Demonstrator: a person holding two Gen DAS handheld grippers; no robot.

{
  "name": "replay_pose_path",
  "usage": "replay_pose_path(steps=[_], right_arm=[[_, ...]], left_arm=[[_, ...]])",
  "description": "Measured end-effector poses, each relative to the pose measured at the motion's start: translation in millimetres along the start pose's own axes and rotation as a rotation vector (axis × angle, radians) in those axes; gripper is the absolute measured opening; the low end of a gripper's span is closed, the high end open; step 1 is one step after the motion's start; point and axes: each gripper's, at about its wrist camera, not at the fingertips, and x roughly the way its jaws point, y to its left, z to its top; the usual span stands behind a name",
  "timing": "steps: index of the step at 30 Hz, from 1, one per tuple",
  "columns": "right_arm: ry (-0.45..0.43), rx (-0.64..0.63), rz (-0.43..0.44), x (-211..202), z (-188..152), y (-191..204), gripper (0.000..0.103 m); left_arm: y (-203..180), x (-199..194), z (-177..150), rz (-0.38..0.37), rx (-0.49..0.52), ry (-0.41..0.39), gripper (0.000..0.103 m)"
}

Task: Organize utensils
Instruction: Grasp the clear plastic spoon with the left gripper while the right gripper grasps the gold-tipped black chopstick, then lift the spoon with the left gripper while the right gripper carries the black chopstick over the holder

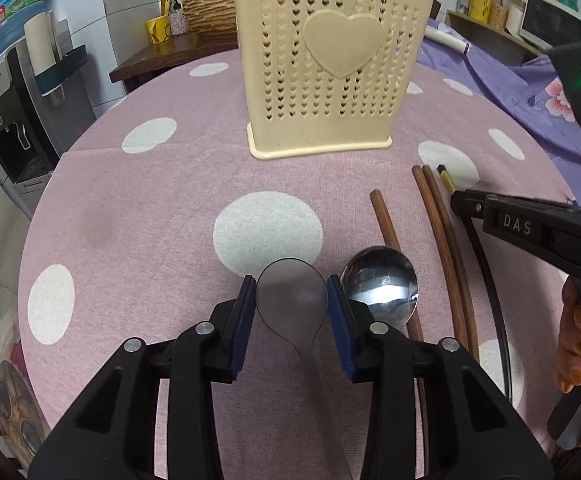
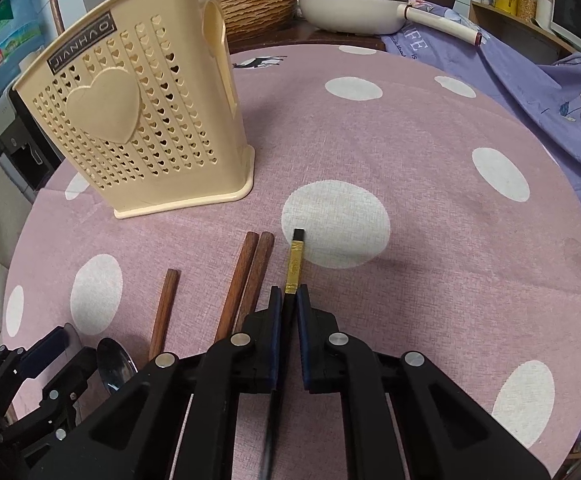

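**Pink dotted tablecloth, both grippers loaded**

Round table under a pink cloth (image 2: 430, 152) with white dots; kitchen clutter behind, purple floral fabric on the right. Cream utensil holder (image 1: 322, 76) with heart cutouts stands upright at the far middle, something dark poking out the top.

Left gripper (image 1: 291, 300): pads clamped on the bowl of a translucent grey spoon (image 1: 292, 296). Steel spoon (image 1: 382, 288) lies just right of it, on a brown chopstick (image 1: 386, 224).

Right gripper (image 2: 289, 300): pressed nearly together, pinching a black chopstick (image 2: 295, 264) with a gold band. Two more brown chopsticks (image 2: 246, 276) lie side by side just left of it.
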Motion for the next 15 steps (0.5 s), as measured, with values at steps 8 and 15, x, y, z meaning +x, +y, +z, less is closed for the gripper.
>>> replay_pose_path(steps=[8,15], right_arm=[[-0.131,0.03,0.101,-39,2,-2,0.007],[-0.315,0.001,0.199,-112,3,-1,0.007]], left_arm=[[8,-39,10,-0.012,-0.034,-0.123,0.037],[17,-83,18,-0.029,-0.06,-0.234,0.037]])
